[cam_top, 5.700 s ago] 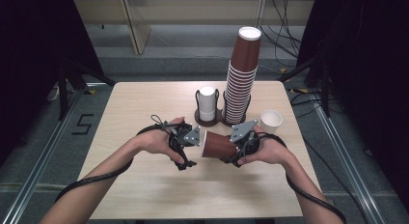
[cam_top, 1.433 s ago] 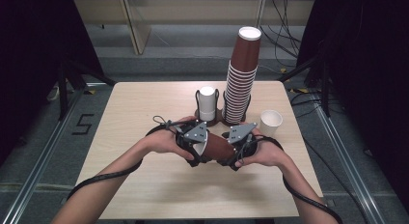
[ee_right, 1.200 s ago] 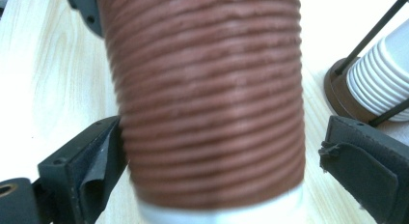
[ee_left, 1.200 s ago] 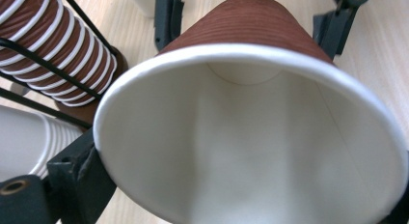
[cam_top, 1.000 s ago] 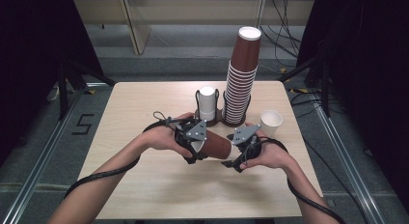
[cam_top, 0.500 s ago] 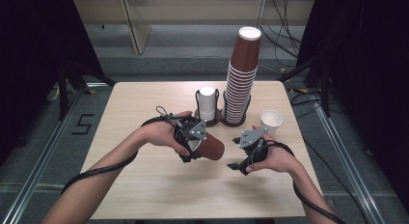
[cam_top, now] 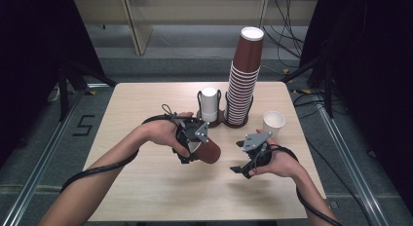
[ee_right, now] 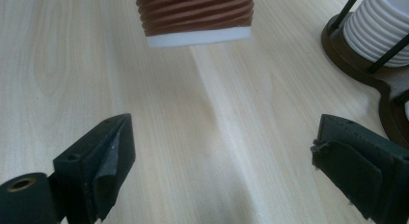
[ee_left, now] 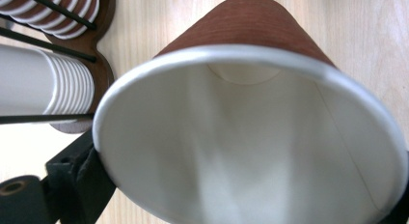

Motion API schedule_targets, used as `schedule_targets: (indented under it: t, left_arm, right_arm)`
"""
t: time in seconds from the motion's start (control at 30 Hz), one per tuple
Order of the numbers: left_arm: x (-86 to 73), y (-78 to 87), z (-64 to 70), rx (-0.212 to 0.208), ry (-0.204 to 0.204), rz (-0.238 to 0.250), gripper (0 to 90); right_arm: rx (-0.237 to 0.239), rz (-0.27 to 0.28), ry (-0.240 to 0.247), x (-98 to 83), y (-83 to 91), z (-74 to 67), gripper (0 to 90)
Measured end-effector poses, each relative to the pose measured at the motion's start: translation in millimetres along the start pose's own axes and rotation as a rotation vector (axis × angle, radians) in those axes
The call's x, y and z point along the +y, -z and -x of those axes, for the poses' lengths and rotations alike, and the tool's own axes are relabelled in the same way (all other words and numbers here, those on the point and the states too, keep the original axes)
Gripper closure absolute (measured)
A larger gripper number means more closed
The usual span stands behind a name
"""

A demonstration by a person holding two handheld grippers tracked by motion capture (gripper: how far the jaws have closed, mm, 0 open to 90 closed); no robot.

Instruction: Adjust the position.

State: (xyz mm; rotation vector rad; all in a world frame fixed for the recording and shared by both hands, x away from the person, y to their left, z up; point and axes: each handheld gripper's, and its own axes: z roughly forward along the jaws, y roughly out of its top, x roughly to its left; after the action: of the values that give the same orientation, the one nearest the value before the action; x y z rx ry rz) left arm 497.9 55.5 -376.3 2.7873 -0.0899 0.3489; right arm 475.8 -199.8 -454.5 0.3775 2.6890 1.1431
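High view: left hand-held gripper (cam_top: 195, 147) clamps a brown paper cup (cam_top: 208, 152) by the rim end, cup lying roughly level with its closed base pointing toward the right hand-held gripper (cam_top: 242, 163), clear of the bench (cam_top: 146, 187). Right hand-held gripper sits apart from the cup, nothing between its jaws; they've just been closing a little but are open. Beyond the left hand-held gripper: a dark cup rack (cam_top: 220, 120) with a short white cup stack (cam_top: 209, 103) and a tall brown cup stack (cam_top: 243, 80). A single white cup (cam_top: 273, 123) stands upright just past the right hand-held gripper. Left gripper view: the brown cup's white mouth faces the camera, rim against the lower-left jaw; white stack (ee_left: 43, 89) and rack off to the upper left. Right gripper view: jaws spread wide over bare bench, empty; the rim end of a ribbed brown cup stack (ee_right: 195, 16) ahead, the rack (ee_right: 366, 69) with white cups at upper right.
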Motion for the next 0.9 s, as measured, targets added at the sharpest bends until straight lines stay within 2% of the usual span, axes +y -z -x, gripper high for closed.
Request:
schedule_targets:
  t: [0.03, 0.13, 0.2, 0.23, 0.37, 0.57, 0.83, 0.87, 0.9]
  left_arm:
    - [0.3, 0.1, 0.1, 0.001, 0.0, -0.005, 6.0]
    - [2.1, 0.7, 0.2, -0.006, 0.0, -0.026, 6.1]
    - [3.6, 1.6, 0.1, -0.01, -0.003, -0.032, 6.1]
    - [4.2, 1.9, 0.0, -0.01, -0.004, -0.036, 6.1]
    - [7.4, 2.6, -1.0, -0.012, -0.021, -0.066, 6.1]
    - [11.1, 2.6, -3.0, -0.018, -0.029, -0.088, 6.1]
    - [11.3, 4.7, -3.7, -0.024, -0.029, -0.102, 6.1]
    - [10.9, 4.7, -3.7, -0.024, -0.029, -0.108, 6.1]
    - [10.7, 4.8, -3.8, -0.023, -0.03, -0.112, 6.1]
  right_arm:
    - [-0.005, 0.004, 0.021, 0.4, -0.2, 0.6, 8.5]
    - [-0.008, 0.003, 0.027, 1.3, -0.3, -0.9, 8.5]
    - [-0.001, 0.012, 0.012, 2.2, -0.4, -2.6, 8.6]
    - [-0.017, 0.02, 0.024, 2.9, 0.1, -2.8, 8.7]
    - [-0.01, 0.044, 0.011, 3.0, -1.8, -6.6, 8.8]
    - [-0.031, 0.087, 0.006, -0.3, -5.7, -9.5, 8.9]
    - [-0.044, 0.1, -0.004, -1.4, -8.3, -11.3, 9.0]
    - [-0.034, 0.1, -0.026, -0.9, -8.9, -13.3, 9.0]
    - [-0.041, 0.103, -0.024, -0.1, -9.0, -13.4, 9.0]
